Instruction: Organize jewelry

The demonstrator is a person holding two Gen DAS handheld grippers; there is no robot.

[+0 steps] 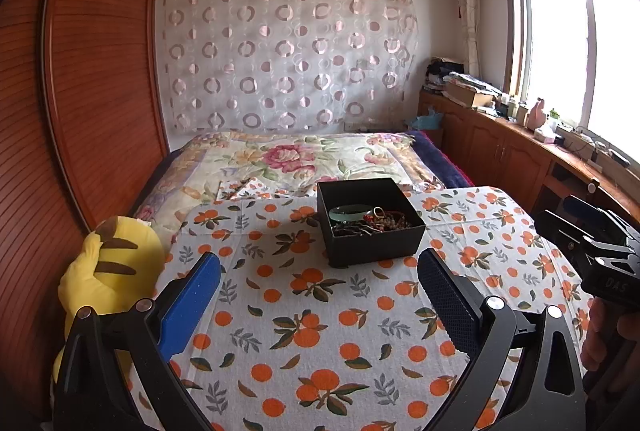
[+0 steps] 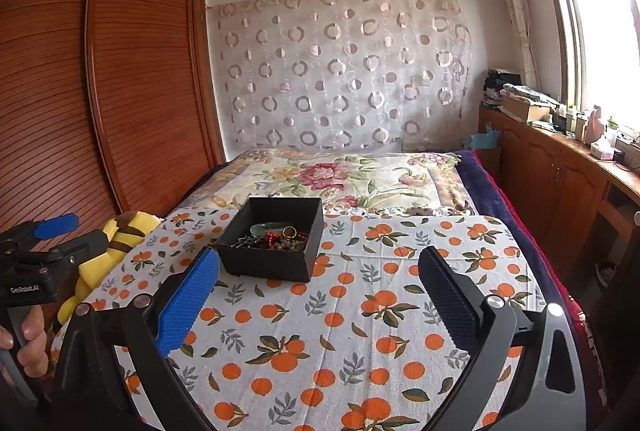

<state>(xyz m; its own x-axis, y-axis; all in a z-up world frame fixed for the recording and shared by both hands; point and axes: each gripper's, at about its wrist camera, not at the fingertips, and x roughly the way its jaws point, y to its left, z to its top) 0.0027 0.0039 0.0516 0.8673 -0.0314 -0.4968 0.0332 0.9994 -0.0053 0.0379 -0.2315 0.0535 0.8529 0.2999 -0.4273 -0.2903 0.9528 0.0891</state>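
Both my tools sit low over the orange-print cloth [image 1: 320, 311], each spread wide with nothing between the pads. My left tool [image 1: 319, 287] shows a blue pad on one finger and a dark pad on the other, and my right tool [image 2: 319, 283] looks the same. From the left view I see the right tool at the far right edge, with a hand [image 1: 600, 335] on its grip; from the right view the left tool appears at the far left, gripped by the other hand [image 2: 28, 339]. Ahead of both, on the cloth, stands the black box [image 1: 370, 221], open-topped. Inside it lie a pale green bangle [image 1: 350, 211], a gold ring [image 1: 378, 211] and a tangle of beads [image 1: 390, 222]. Left of the cloth lies a yellow plush [image 1: 108, 271], and a floral quilt [image 1: 304, 155] covers the bed beyond
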